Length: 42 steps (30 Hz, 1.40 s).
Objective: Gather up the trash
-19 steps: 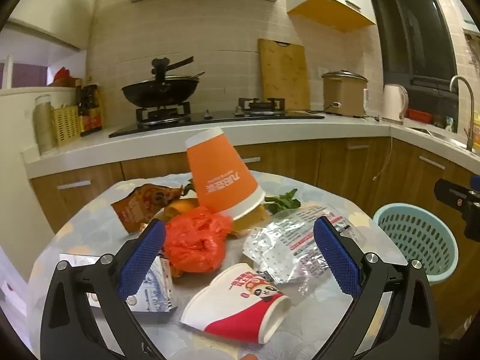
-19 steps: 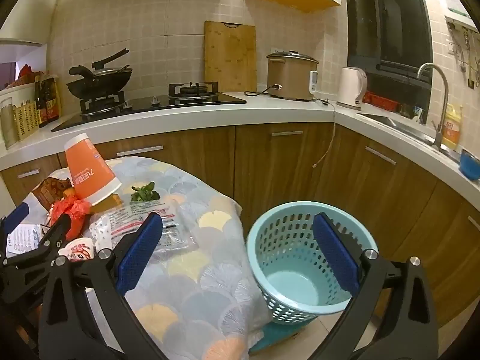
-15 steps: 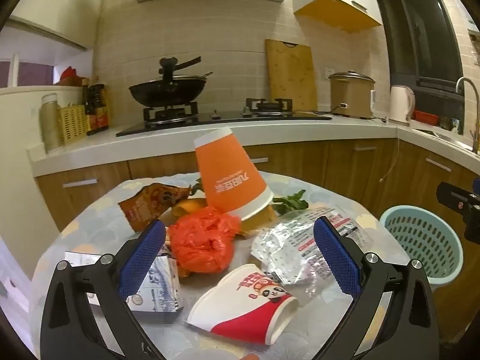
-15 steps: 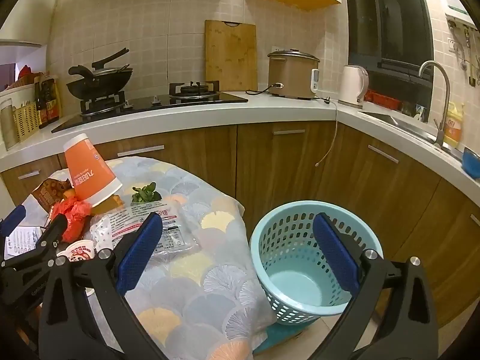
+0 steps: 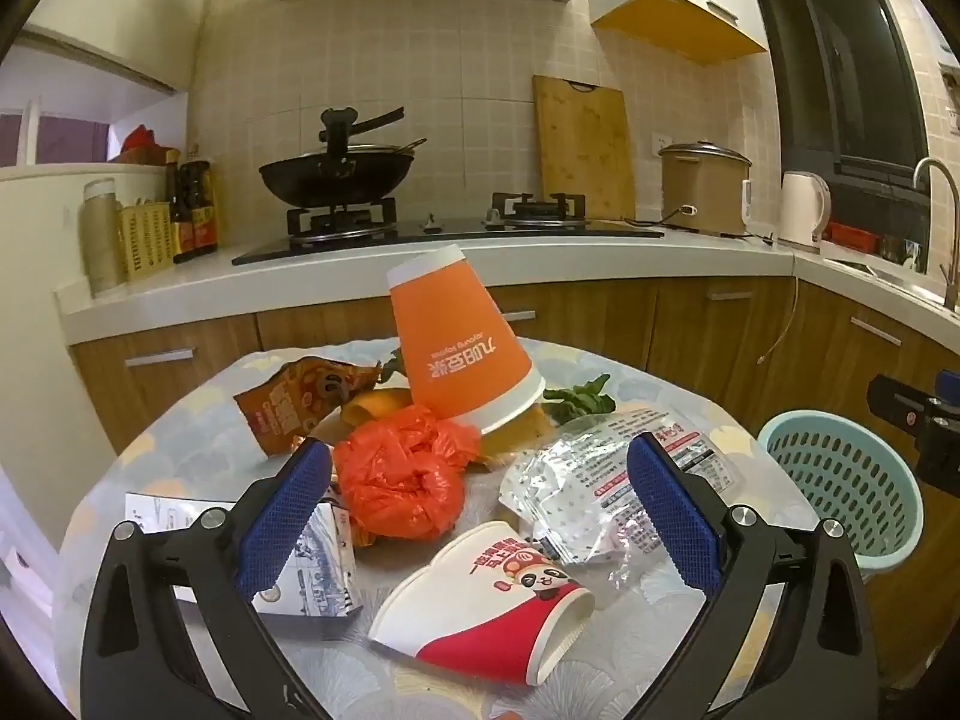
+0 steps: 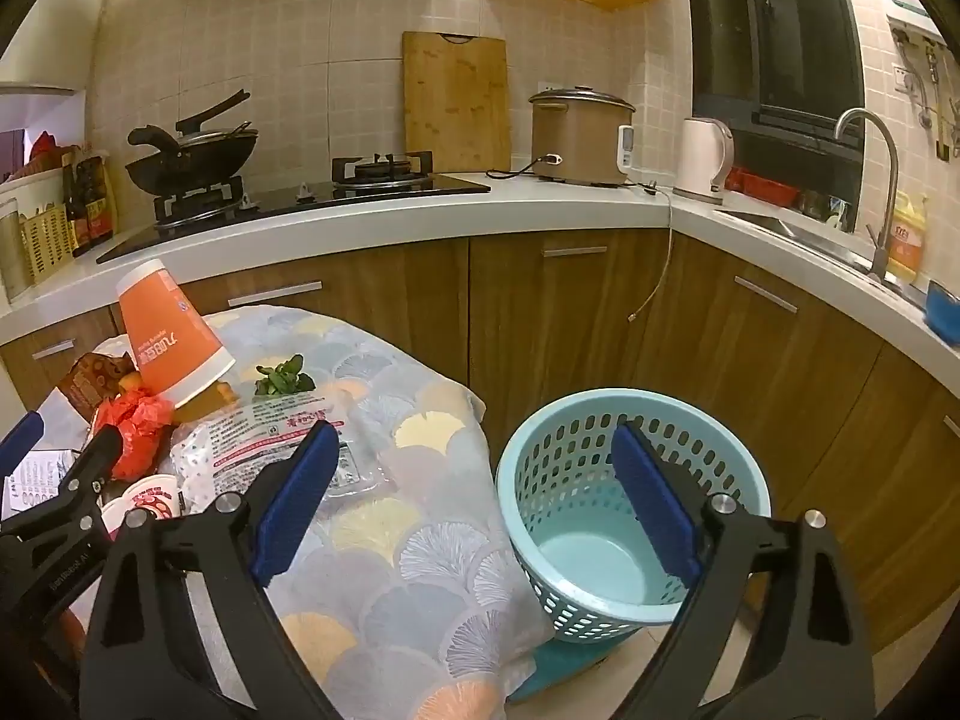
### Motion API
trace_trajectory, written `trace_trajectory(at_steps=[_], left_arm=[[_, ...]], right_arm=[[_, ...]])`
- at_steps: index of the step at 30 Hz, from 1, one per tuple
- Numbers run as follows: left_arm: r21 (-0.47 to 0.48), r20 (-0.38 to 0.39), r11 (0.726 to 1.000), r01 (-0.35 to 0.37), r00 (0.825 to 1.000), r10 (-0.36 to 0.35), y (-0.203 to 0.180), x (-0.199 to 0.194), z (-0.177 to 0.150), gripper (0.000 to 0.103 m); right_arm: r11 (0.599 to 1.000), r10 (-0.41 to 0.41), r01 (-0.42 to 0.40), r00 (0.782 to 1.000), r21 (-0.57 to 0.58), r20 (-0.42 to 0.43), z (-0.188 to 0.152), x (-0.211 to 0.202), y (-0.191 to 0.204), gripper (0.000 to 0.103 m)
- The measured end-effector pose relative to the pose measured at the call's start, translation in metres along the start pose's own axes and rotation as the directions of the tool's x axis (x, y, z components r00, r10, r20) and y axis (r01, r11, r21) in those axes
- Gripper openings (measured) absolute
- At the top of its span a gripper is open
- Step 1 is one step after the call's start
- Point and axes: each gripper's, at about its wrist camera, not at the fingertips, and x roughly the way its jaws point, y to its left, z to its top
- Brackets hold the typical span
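While litter crowds the tabletop (image 5: 648,648), the left claw (image 5: 480,516) hangs spread wide and empty above a crumpled orange bag (image 5: 402,486), a tipped red-and-white paper cup (image 5: 486,606) and a silver wrapper (image 5: 600,486). An upturned orange cup (image 5: 459,348) leans behind them, beside a brown snack packet (image 5: 294,402). The right claw (image 6: 474,498), also spread and empty, hovers between the tabletop's edge and a pale blue basket (image 6: 576,468) on the floor.
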Motion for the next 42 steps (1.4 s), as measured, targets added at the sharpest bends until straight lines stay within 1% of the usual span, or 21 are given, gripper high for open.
trace_trajectory(at_steps=[6, 17, 22, 33, 36, 42], left_arm=[[-0.019, -0.009, 1.000, -0.008, 1.000, 0.008, -0.002, 0.001, 0.001, 0.096], [-0.015, -0.015, 1.000, -0.002, 1.000, 0.002, -0.002, -0.004, -0.002, 0.096], [-0.015, -0.018, 1.000, -0.006, 1.000, 0.006, -0.005, 0.000, 0.000, 0.096], [-0.019, -0.014, 1.000, -0.011, 1.000, 0.010, -0.007, 0.000, 0.003, 0.096], [-0.005, -0.011, 1.000, -0.025, 1.000, 0.025, -0.011, -0.003, 0.008, 0.096], [-0.026, -0.018, 1.000, -0.016, 1.000, 0.016, -0.003, -0.017, 0.015, 0.096]], right_arm=[[1.000, 0.004, -0.004, 1.000, -0.005, -0.014, -0.003, 0.002, 0.001, 0.088], [1.000, 0.012, -0.011, 0.999, 0.020, -0.044, -0.009, 0.009, -0.005, 0.088], [1.000, 0.012, -0.010, 0.999, 0.026, -0.049, -0.011, 0.011, -0.007, 0.088], [1.000, 0.015, -0.014, 0.999, 0.017, -0.049, -0.010, 0.012, -0.005, 0.088], [1.000, 0.014, -0.014, 0.999, 0.015, -0.039, -0.008, 0.009, -0.005, 0.088], [1.000, 0.026, -0.026, 0.999, 0.018, -0.027, -0.005, 0.002, -0.006, 0.088]])
